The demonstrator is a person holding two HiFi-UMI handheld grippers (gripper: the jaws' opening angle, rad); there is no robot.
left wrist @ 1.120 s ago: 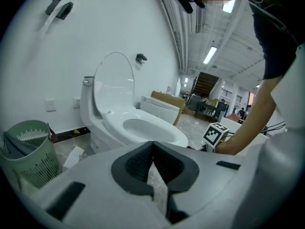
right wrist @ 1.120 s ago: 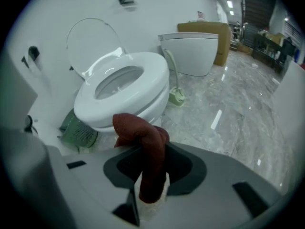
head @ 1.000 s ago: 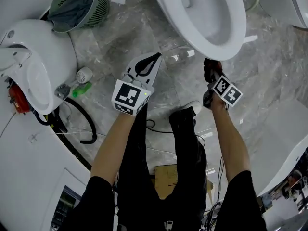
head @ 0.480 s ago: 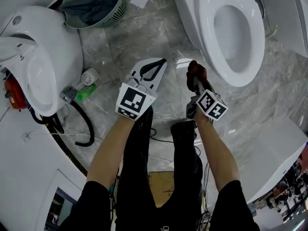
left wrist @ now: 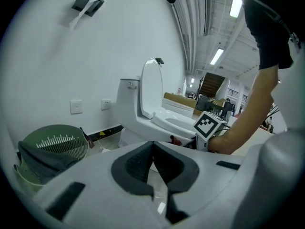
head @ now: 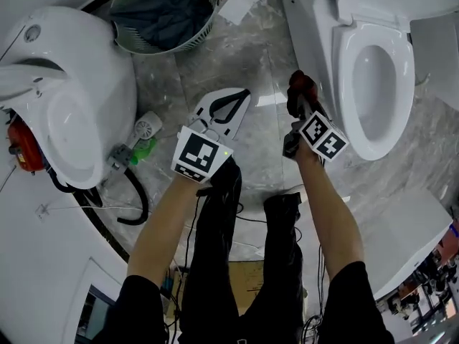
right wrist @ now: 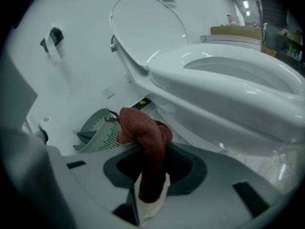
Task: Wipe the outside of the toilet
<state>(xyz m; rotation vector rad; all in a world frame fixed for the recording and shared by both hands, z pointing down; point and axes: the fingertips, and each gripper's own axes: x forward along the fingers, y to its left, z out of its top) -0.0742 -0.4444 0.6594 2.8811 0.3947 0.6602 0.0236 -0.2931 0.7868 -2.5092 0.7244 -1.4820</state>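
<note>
Toilet [head: 346, 84] lies further right in the head view than a second ago, its side just right of the right gripper [head: 304, 100]. A basket [head: 161, 13] stands on the floor beyond the left gripper [head: 237, 100]. Left gripper view: fingers [left wrist: 136, 163] pressed together, empty. Right gripper view: fingers clenched on a red cloth [right wrist: 148, 147], toilet close above.

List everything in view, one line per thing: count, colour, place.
toilet: one, white, right, lid up
second toilet: one, white, left
basket: one, green, top, dark fabric inside
paper: one, white, floor beside basket
hose: one, black, floor by second toilet
box: one, brown, floor behind the feet
cloth: one, reddish-brown, in right hand-held gripper
left hand-held gripper: white, shut, empty, over floor
right hand-held gripper: shut on cloth, beside toilet
</note>
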